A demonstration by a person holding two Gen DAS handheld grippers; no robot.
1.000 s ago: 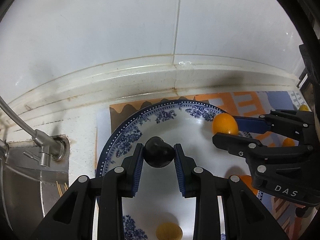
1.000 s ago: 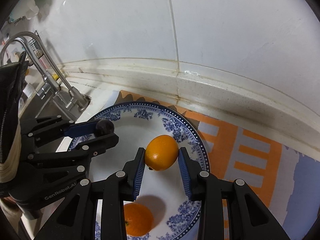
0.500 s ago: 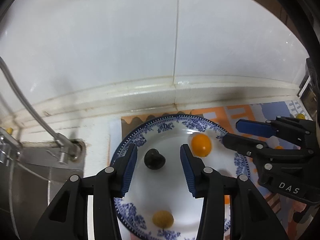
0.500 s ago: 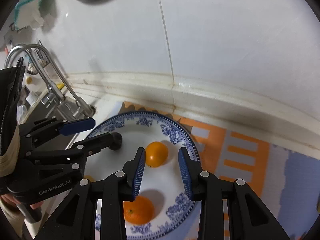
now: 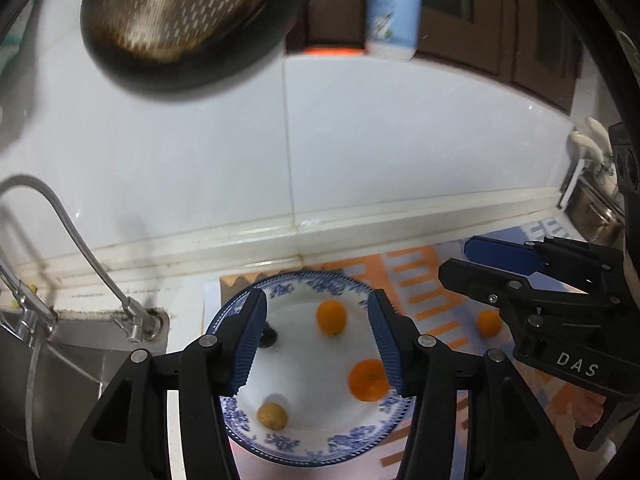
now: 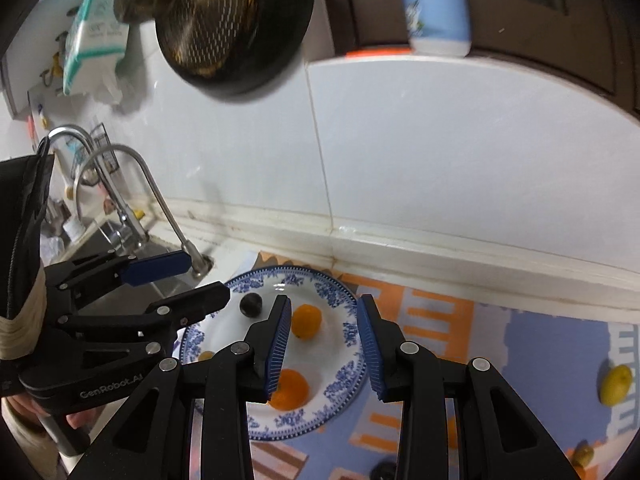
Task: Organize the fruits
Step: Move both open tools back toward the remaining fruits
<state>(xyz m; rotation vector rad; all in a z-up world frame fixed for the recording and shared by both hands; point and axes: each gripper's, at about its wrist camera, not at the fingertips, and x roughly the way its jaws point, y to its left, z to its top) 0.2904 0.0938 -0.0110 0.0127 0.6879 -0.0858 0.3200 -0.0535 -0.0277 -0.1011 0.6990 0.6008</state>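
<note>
A blue-and-white plate sits on a patterned mat. On it lie a dark fruit, two oranges and a small brownish fruit. My left gripper is open and empty, raised above the plate; it also shows in the right wrist view. My right gripper is open and empty above the plate's right side; it also shows in the left wrist view.
More fruit lies on the mat: an orange, a yellow lemon, a dark fruit and a small one. A faucet and sink are at the left. A strainer pan and a bottle hang above.
Both grippers opened and let go: the dark fruit and an orange now lie on the plate. Both grippers pulled back and up, away from the plate.
</note>
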